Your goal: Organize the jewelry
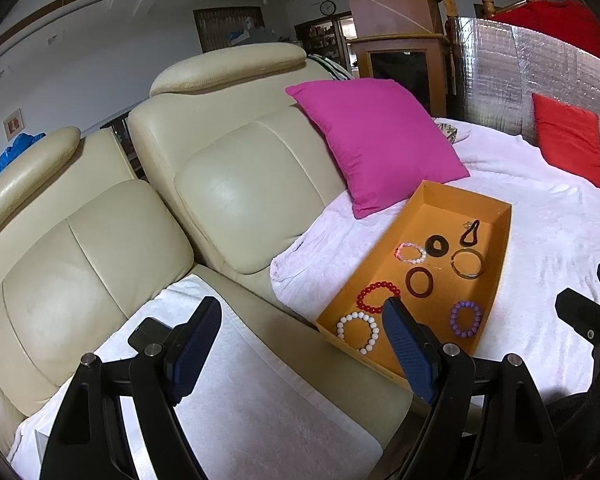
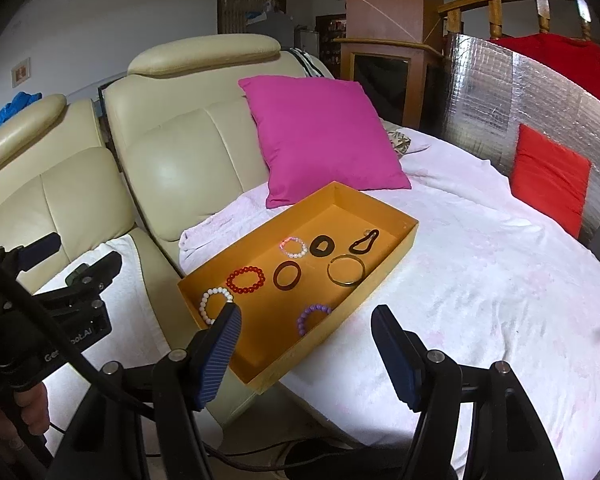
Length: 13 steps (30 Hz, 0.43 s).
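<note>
You've got the orange tray (image 2: 396, 248) on the sofa's pale cover, near corner over the edge. Every piece lies inside it: gold bangle (image 2: 346, 271) far end, white bead bracelet (image 2: 212, 300) nearest. Both tools, left (image 1: 300, 344) and right (image 2: 306, 350), gape empty; seemingly little left.

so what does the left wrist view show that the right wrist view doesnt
Only the left wrist view shows the round wall clock and the open left tool from behind.

Only the right wrist view shows a bare hand gripping the other handle, and the open right tool from behind.

Both show the orange cardboard tray of bracelets, the magenta square pillow and the cream leather sofa.
</note>
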Tool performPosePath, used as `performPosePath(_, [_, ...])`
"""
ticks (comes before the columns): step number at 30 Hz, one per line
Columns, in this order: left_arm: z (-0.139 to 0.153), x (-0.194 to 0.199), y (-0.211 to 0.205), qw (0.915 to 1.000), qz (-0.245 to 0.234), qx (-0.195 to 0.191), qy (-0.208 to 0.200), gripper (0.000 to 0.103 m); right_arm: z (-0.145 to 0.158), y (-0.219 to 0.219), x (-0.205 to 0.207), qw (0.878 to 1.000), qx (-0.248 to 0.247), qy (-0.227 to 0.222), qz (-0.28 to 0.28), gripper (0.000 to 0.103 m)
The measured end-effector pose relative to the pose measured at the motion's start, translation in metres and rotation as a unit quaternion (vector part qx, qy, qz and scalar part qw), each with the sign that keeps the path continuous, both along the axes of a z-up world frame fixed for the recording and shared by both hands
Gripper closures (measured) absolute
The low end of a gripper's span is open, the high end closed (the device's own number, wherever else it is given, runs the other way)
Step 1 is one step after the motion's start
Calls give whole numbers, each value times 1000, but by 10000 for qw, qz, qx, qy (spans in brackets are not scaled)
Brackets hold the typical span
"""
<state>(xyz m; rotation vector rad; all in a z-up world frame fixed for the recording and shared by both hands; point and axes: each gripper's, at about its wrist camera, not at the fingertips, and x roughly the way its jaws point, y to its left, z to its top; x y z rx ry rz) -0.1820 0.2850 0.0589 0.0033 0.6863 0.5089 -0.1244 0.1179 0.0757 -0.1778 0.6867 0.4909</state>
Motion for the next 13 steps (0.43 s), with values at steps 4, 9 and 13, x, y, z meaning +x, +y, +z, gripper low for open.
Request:
performPosePath(4, [-9,14,6,9999,34,-33,105,20,-9,8,20,9998,-2,177,-5,32])
performPosePath(9, [-17,26,8,9997,41,-19,225,20,-22,16,37,9992,35,385,46,32])
performPosePath(13, [-22,39,3,9994,16,2,351,20,-26,14,50,9991,69,415,61,32])
